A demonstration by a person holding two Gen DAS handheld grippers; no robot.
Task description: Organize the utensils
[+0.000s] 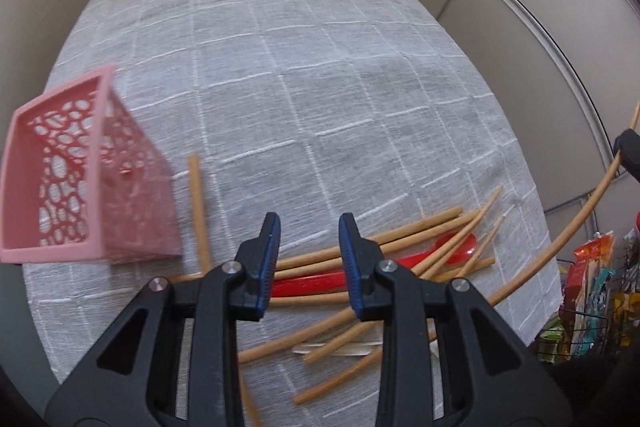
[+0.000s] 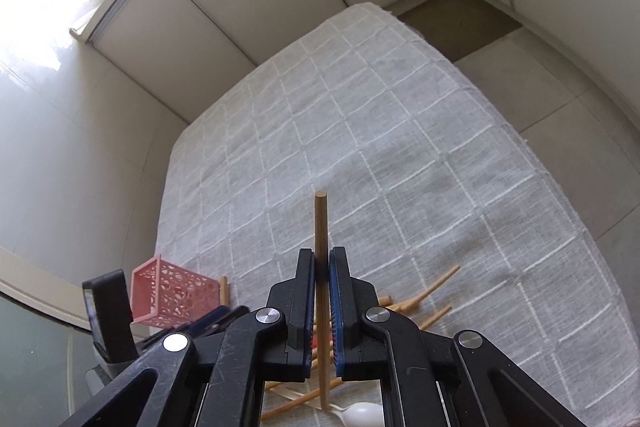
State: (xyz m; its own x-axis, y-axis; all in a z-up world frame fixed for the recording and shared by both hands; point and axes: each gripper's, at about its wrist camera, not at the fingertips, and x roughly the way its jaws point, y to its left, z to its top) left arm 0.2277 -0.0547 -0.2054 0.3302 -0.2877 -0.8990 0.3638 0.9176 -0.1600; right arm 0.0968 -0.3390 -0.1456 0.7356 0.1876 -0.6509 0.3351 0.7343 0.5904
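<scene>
Left wrist view: the pink basket [image 1: 80, 179] lies tipped on the grey cloth [image 1: 320, 67]. To its right, the left tongs [image 1: 308, 239] hang partly open and empty above the stick pile [image 1: 400, 251] and red spoon [image 1: 456, 251]. The right tongs [image 2: 322, 267] pinch one stick [image 2: 321, 223] tight. Keep it straight, then aim its end into the basket's open mouth.

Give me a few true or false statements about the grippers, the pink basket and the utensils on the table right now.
1. The right gripper is shut on a chopstick. True.
2. The left gripper holds the red spoon. False: its jaws are open and hold nothing.
3. The pink basket stands upright. False: it lies tipped on its side.
4. Loose chopsticks lie across the red spoon. True.
</scene>
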